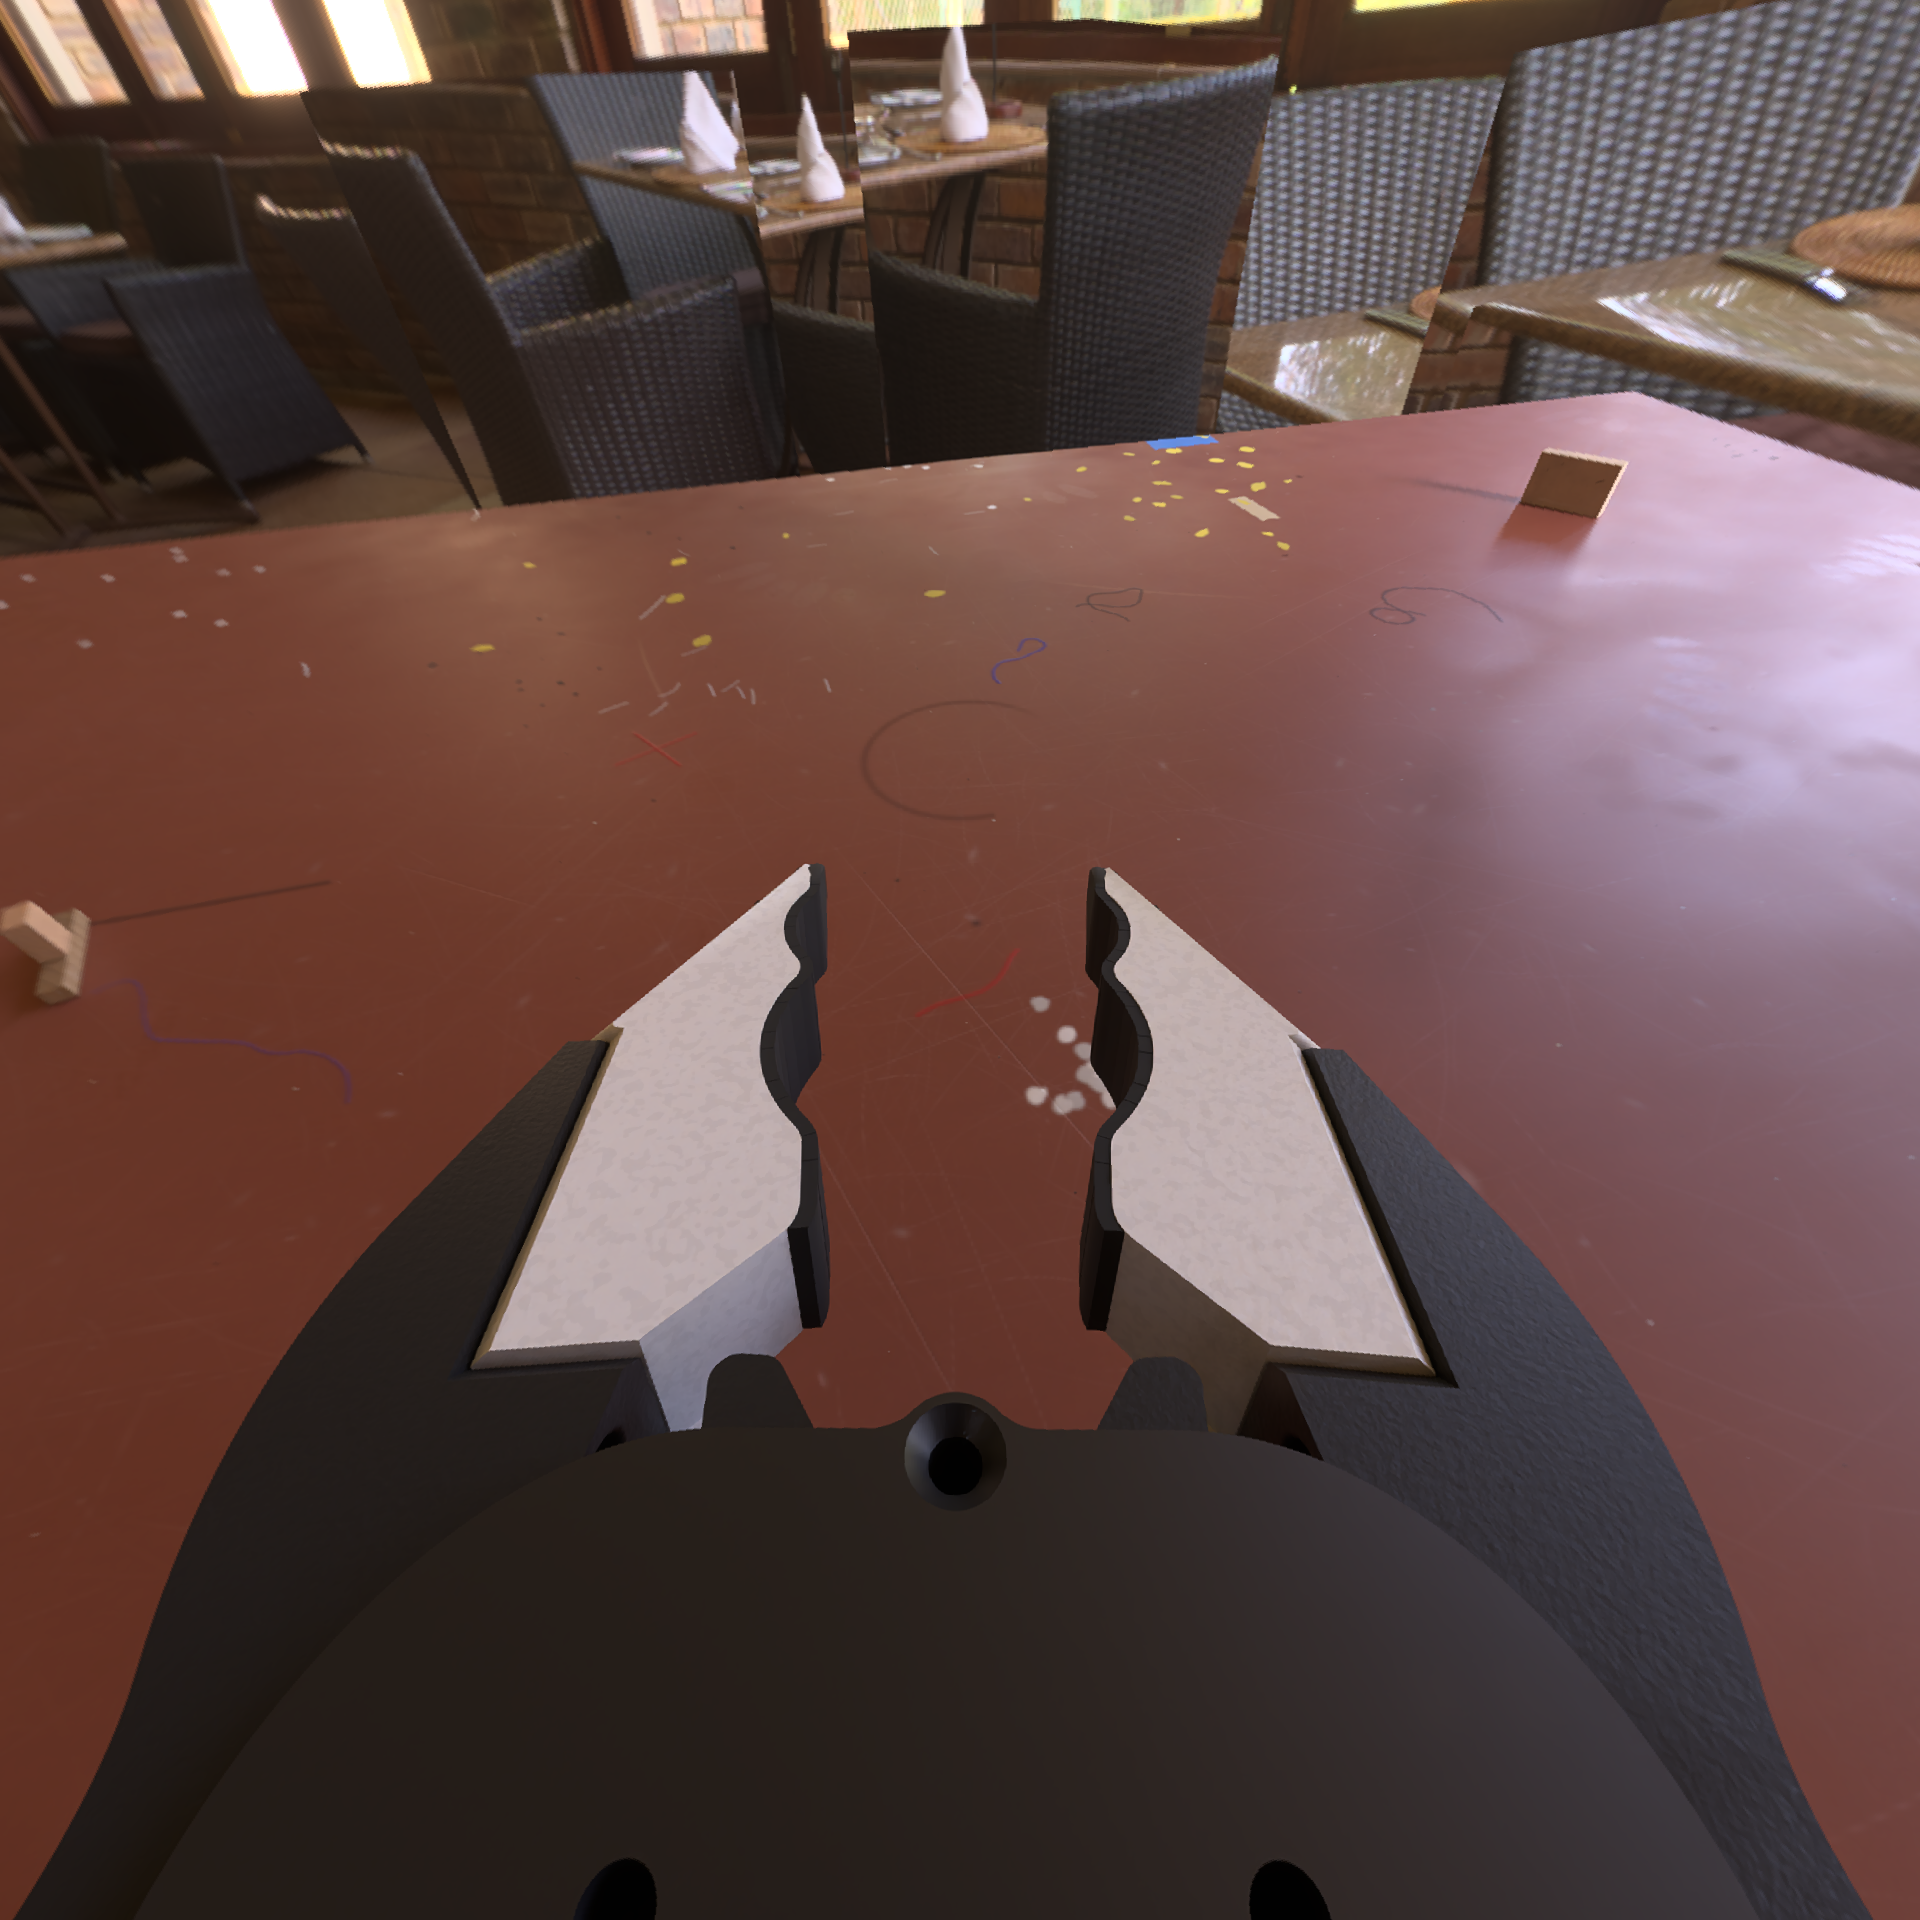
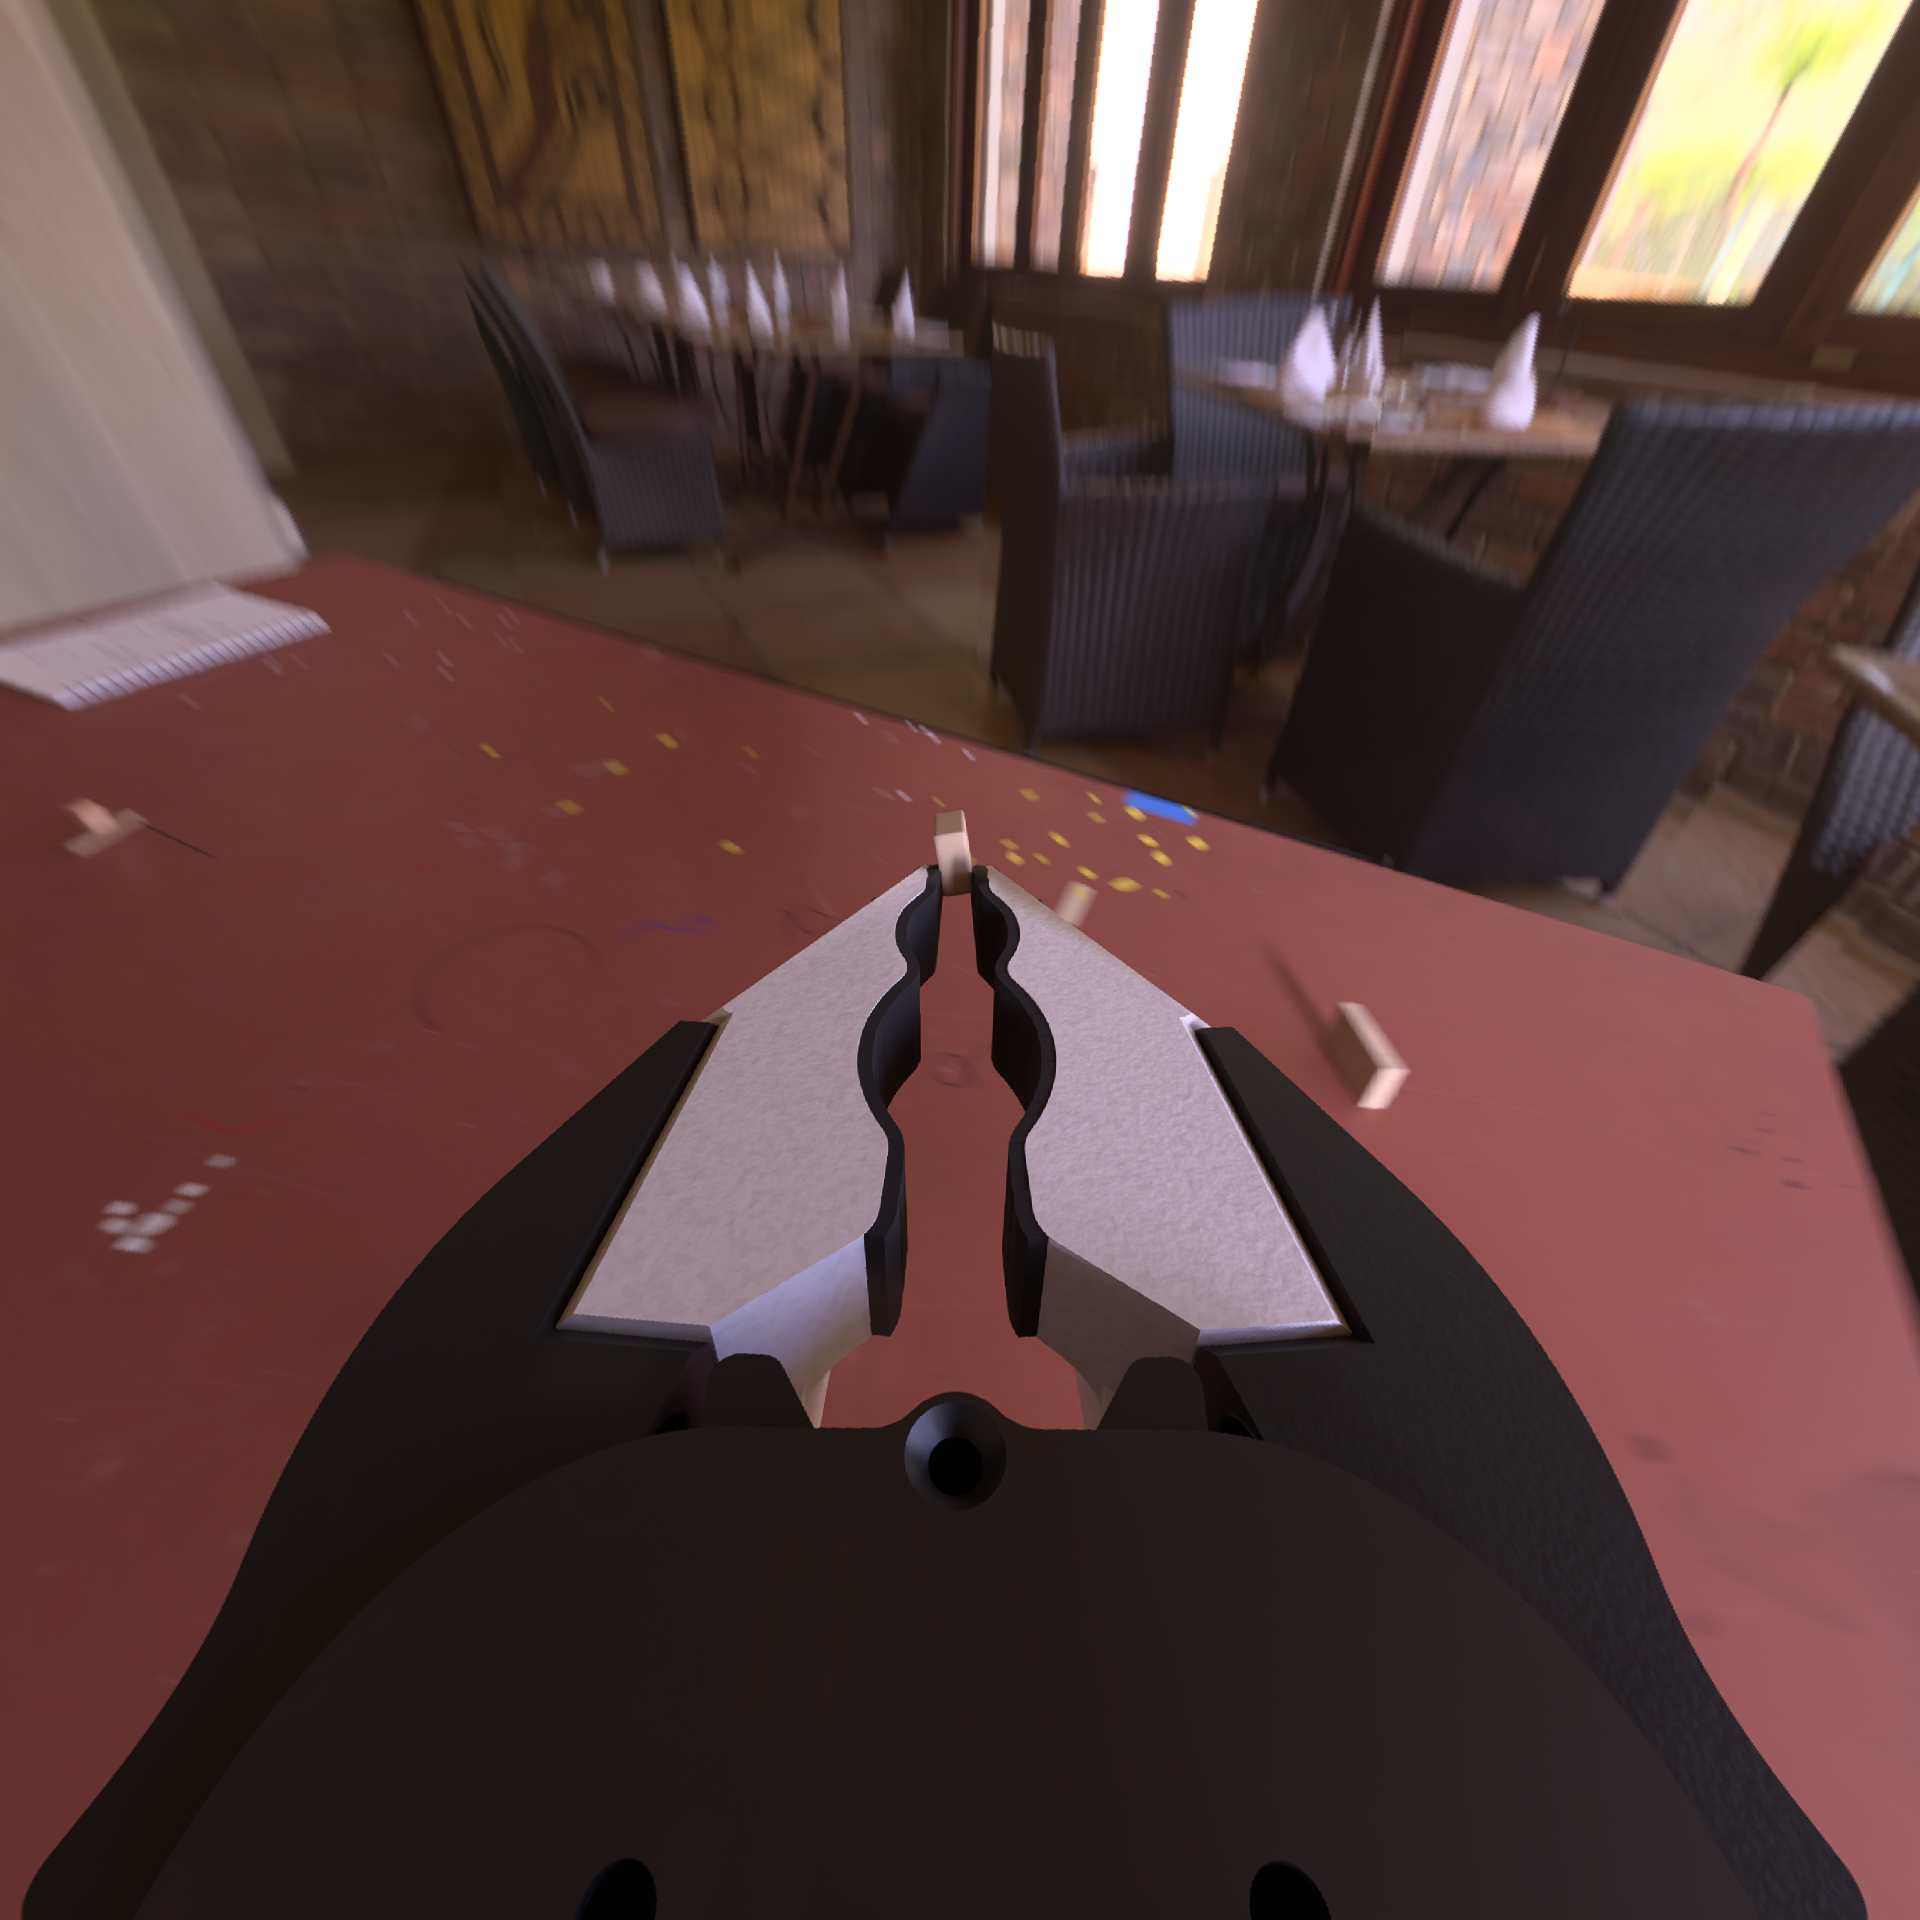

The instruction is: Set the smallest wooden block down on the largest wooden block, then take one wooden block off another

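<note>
My right gripper (image 2: pixel 956 883) is shut on a small pale wooden block (image 2: pixel 951 844), held at the fingertips above the red-brown table (image 2: pixel 416 1039). A larger wooden block (image 2: pixel 1371 1055) stands on the table to its right; it also shows in the left wrist view (image 1: pixel 1571 483) at the far right. Another small block (image 2: pixel 1075 902) lies just beyond my right fingertips, and in the left wrist view (image 1: pixel 1252 507) near the far edge. Two small blocks lie crossed, one on the other (image 1: pixel 47 951), at the far left (image 2: pixel 99 826). My left gripper (image 1: pixel 956 883) is open and empty over bare table.
The table's far edge (image 1: pixel 935 462) is close behind the blocks, with wicker chairs (image 1: pixel 644 374) beyond it. A white ribbed pad (image 2: pixel 156 644) lies at the table's far left corner. Yellow specks and a blue patch (image 1: pixel 1179 444) mark the tabletop.
</note>
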Robot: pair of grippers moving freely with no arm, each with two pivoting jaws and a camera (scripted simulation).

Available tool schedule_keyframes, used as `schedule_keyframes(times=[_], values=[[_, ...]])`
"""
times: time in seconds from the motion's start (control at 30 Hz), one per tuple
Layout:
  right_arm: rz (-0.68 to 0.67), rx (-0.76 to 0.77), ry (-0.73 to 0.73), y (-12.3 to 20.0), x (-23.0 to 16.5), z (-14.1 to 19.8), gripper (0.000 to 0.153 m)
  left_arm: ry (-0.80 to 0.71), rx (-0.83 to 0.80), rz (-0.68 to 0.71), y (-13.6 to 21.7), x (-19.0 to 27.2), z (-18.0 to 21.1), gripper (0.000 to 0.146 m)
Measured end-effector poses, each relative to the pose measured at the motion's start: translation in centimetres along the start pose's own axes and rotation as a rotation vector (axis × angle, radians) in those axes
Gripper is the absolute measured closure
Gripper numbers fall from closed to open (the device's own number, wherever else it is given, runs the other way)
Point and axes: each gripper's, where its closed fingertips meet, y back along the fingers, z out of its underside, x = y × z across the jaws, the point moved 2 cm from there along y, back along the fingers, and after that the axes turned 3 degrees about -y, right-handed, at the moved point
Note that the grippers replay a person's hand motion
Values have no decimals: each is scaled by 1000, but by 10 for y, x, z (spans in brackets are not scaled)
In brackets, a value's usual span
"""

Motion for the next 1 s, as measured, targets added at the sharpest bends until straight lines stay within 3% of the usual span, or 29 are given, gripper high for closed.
schedule_keyframes(times=[0.1,0.2,0.33,0.43,0.77,0.97,1.0], values=[[10,-263,50,-41,73,-9,147,46,-12,32,-3,1,4,93],[3,-615,104,-90,129,9,147,59,-15,34,-4,-1,5,93],[9,-1003,202,-132,167,50,147,60,-17,32,-3,-2,6,93],[46,-1177,270,-150,182,80,147,49,-16,27,-3,-1,6,93],[126,-1384,220,-160,195,128,148,27,-17,28,-3,1,7,92],[104,-1358,213,-159,195,122,147,30,-22,31,-4,1,7,92],[93,-1327,222,-158,193,112,139,31,-22,31,-4,1,7,92]])
